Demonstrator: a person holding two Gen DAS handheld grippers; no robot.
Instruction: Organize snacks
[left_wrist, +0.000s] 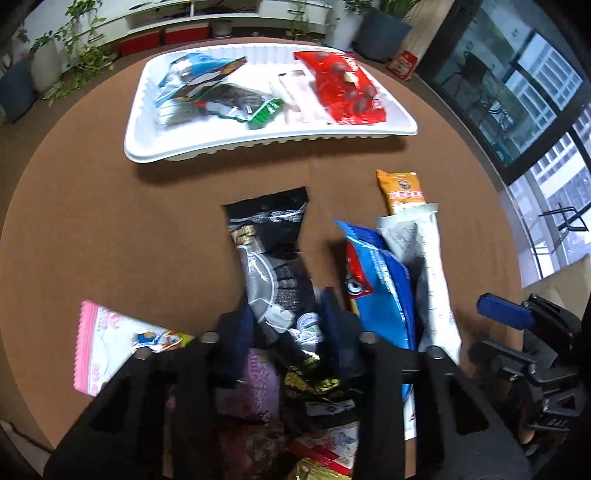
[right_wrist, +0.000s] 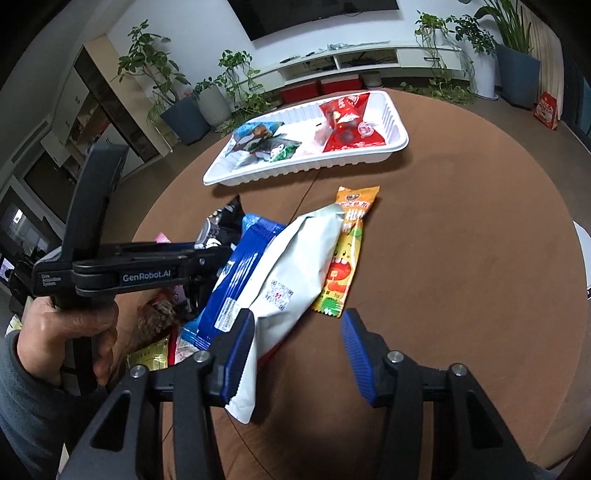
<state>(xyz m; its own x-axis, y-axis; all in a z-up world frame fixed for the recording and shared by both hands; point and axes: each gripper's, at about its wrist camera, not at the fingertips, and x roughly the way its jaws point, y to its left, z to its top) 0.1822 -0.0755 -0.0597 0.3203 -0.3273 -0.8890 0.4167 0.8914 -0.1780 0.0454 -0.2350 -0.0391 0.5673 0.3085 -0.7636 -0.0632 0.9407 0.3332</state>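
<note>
Looks like home living room. Big dark TV (right_wrist: 314, 14) on white wall, long white media console (right_wrist: 365, 61) right under it, potted plants (right_wrist: 236, 85) lined beside console. Floor-to-ceiling windows (left_wrist: 517, 96) off to side of console. Round brown bench (right_wrist: 461, 240) in front.

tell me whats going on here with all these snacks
A person is sorting snacks from a pile on the brown table into a white tray. The left claw is closed on a black packet. The right claw is open beside a white pouch. Several packets, including a red one, lie in the tray.
</note>
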